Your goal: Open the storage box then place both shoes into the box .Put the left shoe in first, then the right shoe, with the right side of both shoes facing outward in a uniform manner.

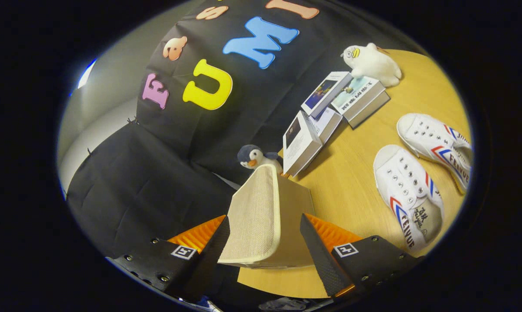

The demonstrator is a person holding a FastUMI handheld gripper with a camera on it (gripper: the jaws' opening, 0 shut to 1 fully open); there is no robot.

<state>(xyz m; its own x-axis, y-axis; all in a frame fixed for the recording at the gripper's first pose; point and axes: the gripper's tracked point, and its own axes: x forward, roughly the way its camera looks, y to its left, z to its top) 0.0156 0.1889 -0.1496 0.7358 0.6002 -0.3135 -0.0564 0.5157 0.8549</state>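
The beige fabric storage box (296,203) stands on the wooden table (352,182), right in front of me. Its lid (254,212) is swung up on edge and sits between the fingers of my gripper (264,220). The left finger lies against the lid's face, while a strip of the box wall shows between the lid's rim and the right finger. The fingers stand wide apart. Two white canvas shoes with red and blue stripes lie side by side on the table to the right of the box, the nearer shoe (406,190) and the farther shoe (434,141).
A small penguin plush (254,157) sits just behind the box. Several books (302,145) lie and lean beyond it, and a white plush toy (371,63) rests at the far end of them. The black cloth wall rises to the left of the table.
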